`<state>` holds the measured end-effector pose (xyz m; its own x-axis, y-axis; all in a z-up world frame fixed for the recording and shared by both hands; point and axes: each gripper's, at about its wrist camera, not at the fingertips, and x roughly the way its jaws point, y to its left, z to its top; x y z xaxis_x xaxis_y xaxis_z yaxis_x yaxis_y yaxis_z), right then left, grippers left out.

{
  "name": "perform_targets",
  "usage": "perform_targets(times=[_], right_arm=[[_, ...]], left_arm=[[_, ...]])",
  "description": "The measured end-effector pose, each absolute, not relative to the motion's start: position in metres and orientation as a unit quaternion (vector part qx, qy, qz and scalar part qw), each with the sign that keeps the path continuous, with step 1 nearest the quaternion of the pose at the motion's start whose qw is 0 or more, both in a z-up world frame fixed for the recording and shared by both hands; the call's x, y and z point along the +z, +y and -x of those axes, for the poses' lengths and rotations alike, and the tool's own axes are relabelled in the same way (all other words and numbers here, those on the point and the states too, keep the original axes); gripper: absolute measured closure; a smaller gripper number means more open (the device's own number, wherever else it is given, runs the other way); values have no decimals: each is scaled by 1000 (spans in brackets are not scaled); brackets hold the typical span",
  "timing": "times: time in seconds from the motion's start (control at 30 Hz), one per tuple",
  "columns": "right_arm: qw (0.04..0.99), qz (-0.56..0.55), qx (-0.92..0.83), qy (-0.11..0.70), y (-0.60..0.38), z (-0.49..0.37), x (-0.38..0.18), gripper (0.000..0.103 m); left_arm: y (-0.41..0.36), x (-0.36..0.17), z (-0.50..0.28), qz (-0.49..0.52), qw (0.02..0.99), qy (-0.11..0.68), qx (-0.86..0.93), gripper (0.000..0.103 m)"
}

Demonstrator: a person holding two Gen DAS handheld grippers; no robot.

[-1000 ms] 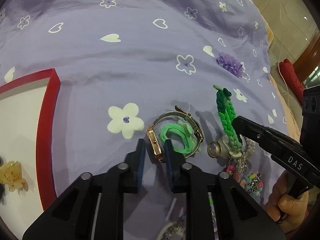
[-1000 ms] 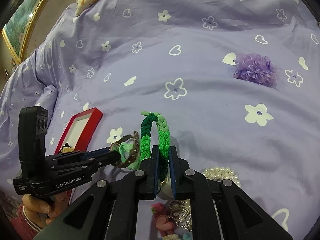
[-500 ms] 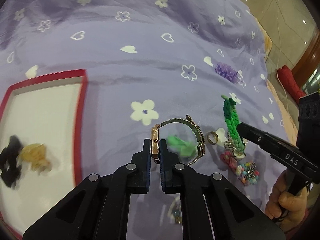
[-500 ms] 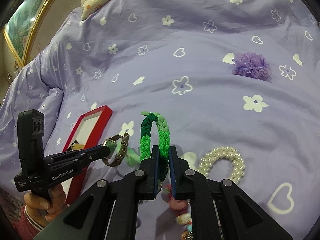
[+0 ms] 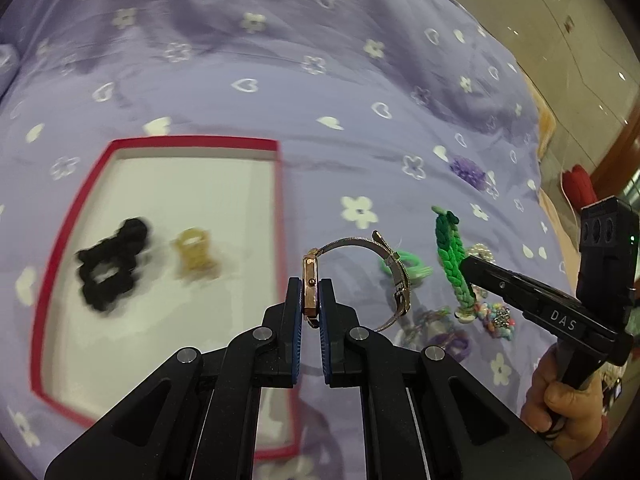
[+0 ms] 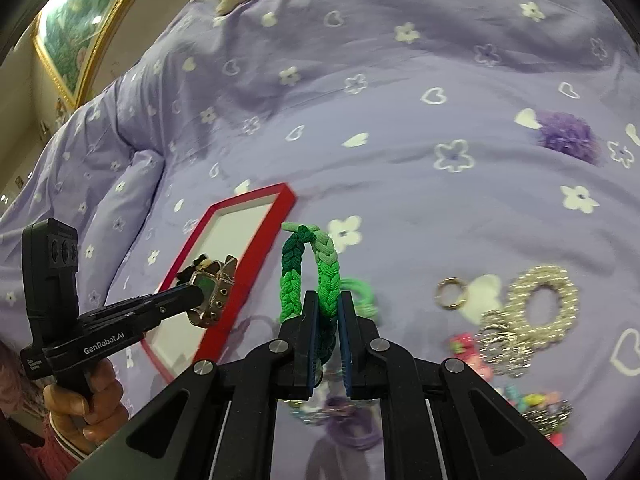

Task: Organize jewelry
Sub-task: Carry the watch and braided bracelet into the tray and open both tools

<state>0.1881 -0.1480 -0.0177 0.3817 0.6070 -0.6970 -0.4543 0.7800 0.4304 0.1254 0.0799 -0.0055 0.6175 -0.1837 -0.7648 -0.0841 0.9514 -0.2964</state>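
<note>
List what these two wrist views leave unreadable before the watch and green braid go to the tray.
- Tray contents, left view: black piece and yellow piece smeared by motion blur.
- Watch face: edge-on in left claw; in the right view too small.
- Pile under right claw, right view: blurred and hidden by the claw's arms.
- Green braid lower end: between the fingers.
</note>
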Motion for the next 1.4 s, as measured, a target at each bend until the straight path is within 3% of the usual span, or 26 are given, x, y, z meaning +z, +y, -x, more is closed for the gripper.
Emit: perform_targets(times=[0.77,1.4], right_arm=[[786,-41,406,465,-43,-148,-21,94],[759,51,403,510,46,-154,-64,94]], left_arm=[[172,-19,-62,190,881,429,60,97],[217,-62,-87,181,862,460,110,97]])
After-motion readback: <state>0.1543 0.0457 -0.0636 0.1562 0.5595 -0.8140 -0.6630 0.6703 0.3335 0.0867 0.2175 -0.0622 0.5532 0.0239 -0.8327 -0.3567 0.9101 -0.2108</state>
